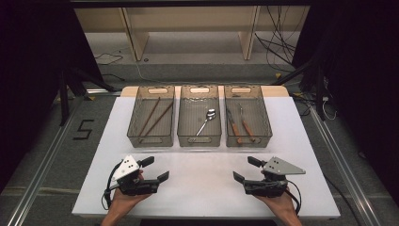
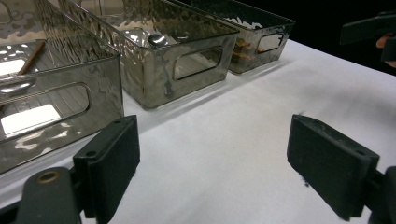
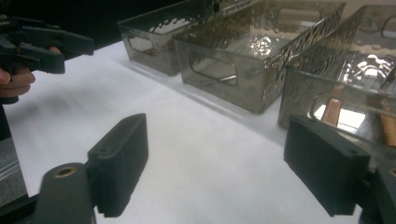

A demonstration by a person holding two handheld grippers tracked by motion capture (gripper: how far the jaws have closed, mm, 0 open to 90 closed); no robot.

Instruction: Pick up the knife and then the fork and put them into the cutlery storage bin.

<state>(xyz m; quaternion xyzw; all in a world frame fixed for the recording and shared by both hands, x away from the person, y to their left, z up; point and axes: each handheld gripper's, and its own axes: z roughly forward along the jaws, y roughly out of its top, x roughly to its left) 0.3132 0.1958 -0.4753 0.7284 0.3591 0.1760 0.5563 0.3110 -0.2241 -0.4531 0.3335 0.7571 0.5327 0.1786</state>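
Table: white top (image 1: 202, 188), dark surrounds.
Bins: three in a row, upper centre; left bin (image 1: 151, 136) held chopsticks (image 1: 155, 117), middle a spoon (image 1: 207, 120), right two wooden-handled utensils (image 1: 237, 125).
Left gripper (image 1: 157, 168): lower left, jaws apart, empty.
Right gripper (image 1: 244, 168): lower right, jaws wide, empty.

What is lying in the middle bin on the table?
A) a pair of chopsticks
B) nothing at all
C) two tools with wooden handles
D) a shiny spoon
D: the high view shows a shiny metal spoon lying alone inside the middle bin, while the chopsticks lie in the left bin and the wooden-handled utensils lie in the right bin.
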